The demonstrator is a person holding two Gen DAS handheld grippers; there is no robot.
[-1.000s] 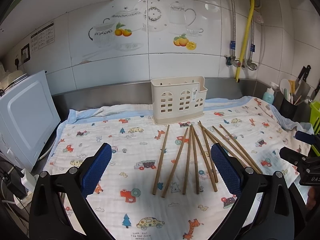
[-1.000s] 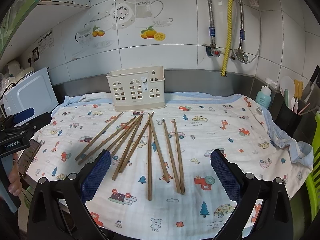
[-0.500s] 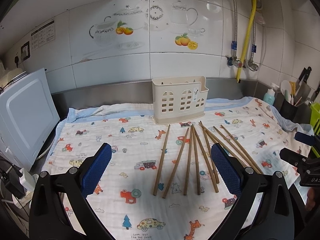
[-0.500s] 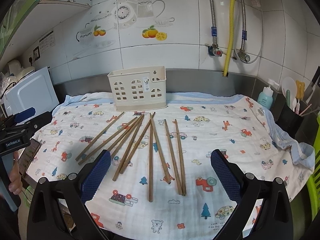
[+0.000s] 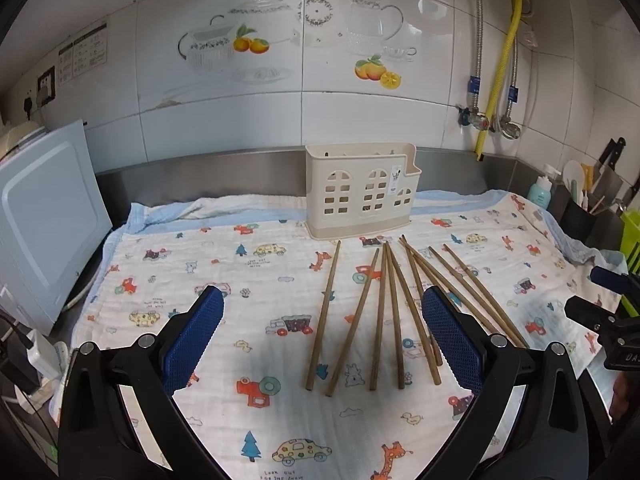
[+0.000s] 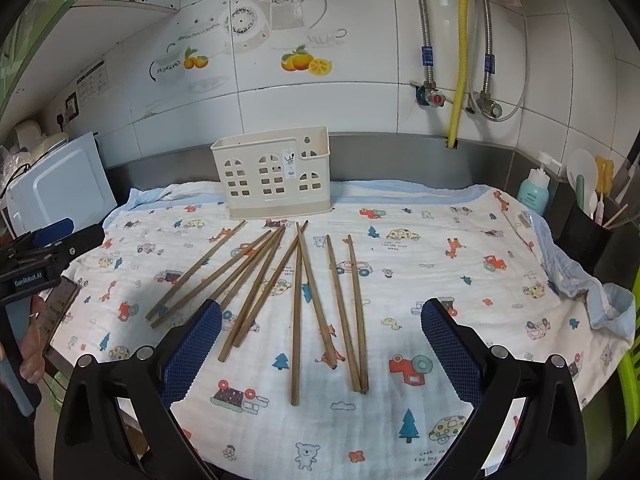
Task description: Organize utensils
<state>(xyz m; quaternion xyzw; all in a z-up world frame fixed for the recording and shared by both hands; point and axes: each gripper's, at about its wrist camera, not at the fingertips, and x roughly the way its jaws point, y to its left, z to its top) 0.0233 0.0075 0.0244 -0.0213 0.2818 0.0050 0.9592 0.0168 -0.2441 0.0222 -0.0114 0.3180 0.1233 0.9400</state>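
Note:
Several brown wooden chopsticks (image 5: 386, 312) lie fanned out on a cartoon-print cloth (image 5: 240, 280), in front of a cream plastic utensil holder (image 5: 360, 190) that stands upright at the back. They also show in the right wrist view: chopsticks (image 6: 298, 300), holder (image 6: 274, 176). My left gripper (image 5: 322, 334) is open and empty, held above the near cloth, left of most chopsticks. My right gripper (image 6: 320, 344) is open and empty, above the near ends of the chopsticks.
A white appliance (image 5: 44, 216) stands at the left edge. A black pot of utensils (image 6: 588, 232) and a teal soap bottle (image 6: 534, 192) stand at the right. A green rack (image 5: 630, 236) is at the far right. Tiled wall and pipes (image 6: 460, 52) are behind.
Both grippers have shifted slightly; the views drifted a little. Nothing was taken hold of or moved on the cloth.

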